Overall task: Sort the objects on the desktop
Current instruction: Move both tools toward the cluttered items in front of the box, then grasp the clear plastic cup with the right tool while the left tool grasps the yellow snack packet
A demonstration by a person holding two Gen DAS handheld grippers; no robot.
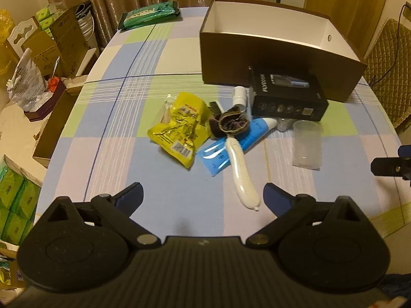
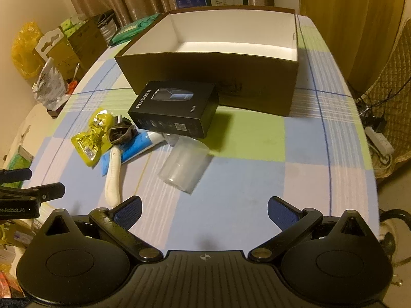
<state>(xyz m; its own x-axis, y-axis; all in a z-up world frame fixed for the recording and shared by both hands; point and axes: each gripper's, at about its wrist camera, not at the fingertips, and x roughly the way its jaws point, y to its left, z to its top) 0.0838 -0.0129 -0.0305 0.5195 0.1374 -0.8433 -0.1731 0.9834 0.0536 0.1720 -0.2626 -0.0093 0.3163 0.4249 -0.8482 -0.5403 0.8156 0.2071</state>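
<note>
Hovering over the checked tablecloth (image 1: pixel 108 154), the left gripper (image 1: pixel 203 195) and right gripper (image 2: pixel 204 209) both gape wide, holding nothing. A white tube (image 1: pixel 242 173) lies lengthwise toward the brown box (image 1: pixel 277 59), beside the clear cup (image 2: pixel 183 164) on its side.

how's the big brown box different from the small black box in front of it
The brown box is much larger, open at the top with a white, empty-looking inside; the black box is closed, printed with a product picture and lettering. The brown box sits flat on the tablecloth, while the black box rests tilted on the pile of small things. Both are rectangular cardboard.
</note>
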